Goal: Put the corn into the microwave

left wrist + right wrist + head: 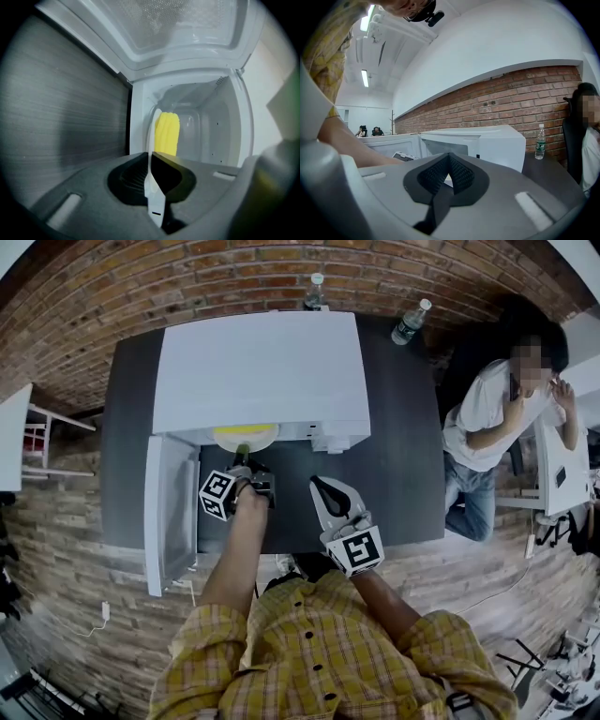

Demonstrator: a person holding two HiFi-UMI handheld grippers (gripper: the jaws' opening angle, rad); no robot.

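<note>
Looking along the hand-held gripper [449, 157], jaws tip to tip, nothing between them, just a sliver of white showing through lower down. Straight ahead, the white microwave [497, 145], its door [393, 143] swung open to the left. A bare arm [351, 145] reaches across from the left towards that opening, yellow checked sleeve [328, 42] up in the corner. Right of the microwave, a clear bottle [540, 138] stands upright on the dark surface [548, 173], well apart from it. Brick wall [511, 101] runs behind. A person [590, 154] in white at the right edge, and two more people [368, 132] seated far off at the left, under strip lights [364, 78]
</note>
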